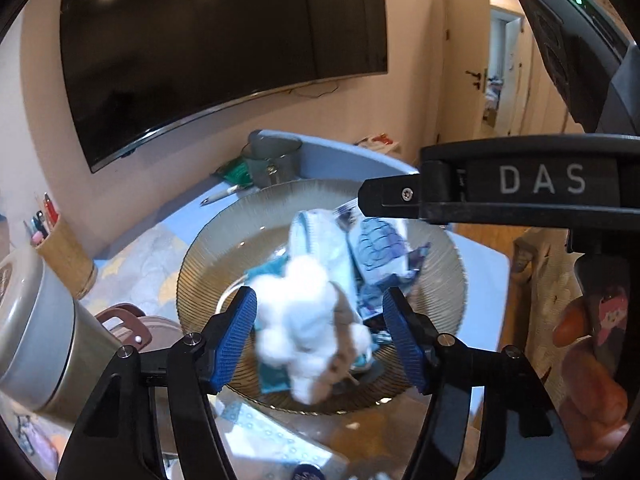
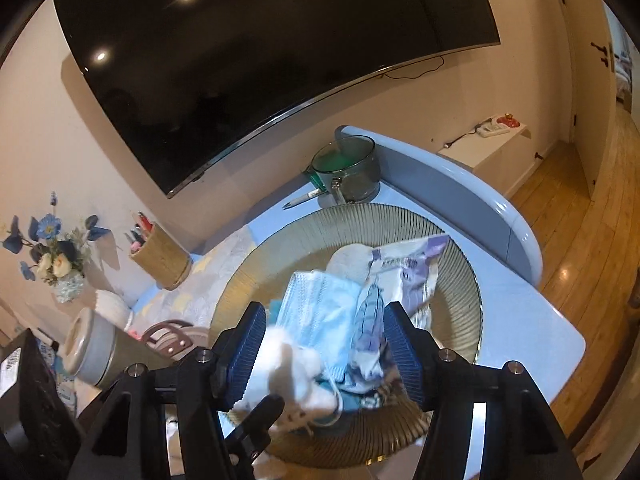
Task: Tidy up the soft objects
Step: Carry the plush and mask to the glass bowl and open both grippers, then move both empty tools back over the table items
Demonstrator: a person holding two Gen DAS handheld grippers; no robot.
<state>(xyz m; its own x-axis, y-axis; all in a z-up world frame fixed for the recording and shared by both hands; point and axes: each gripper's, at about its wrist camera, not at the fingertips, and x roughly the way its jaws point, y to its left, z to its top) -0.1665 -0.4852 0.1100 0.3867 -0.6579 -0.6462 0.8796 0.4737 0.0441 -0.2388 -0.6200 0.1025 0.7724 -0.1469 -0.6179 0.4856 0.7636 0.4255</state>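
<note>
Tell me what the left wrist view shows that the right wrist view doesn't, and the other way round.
Only the left wrist view shows the right gripper's black body marked DAS, reaching in above the glass plate. Only the right wrist view shows the blue artificial flowers and the white power strip. Both share the plate, the cotton balls, the blue face mask, the printed pouch, the pen holder and the TV.

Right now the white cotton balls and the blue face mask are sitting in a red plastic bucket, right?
Not quite. The white cotton balls and the blue face mask sit in a ribbed glass bowl, not a red plastic bucket. The right wrist view shows it.
</note>
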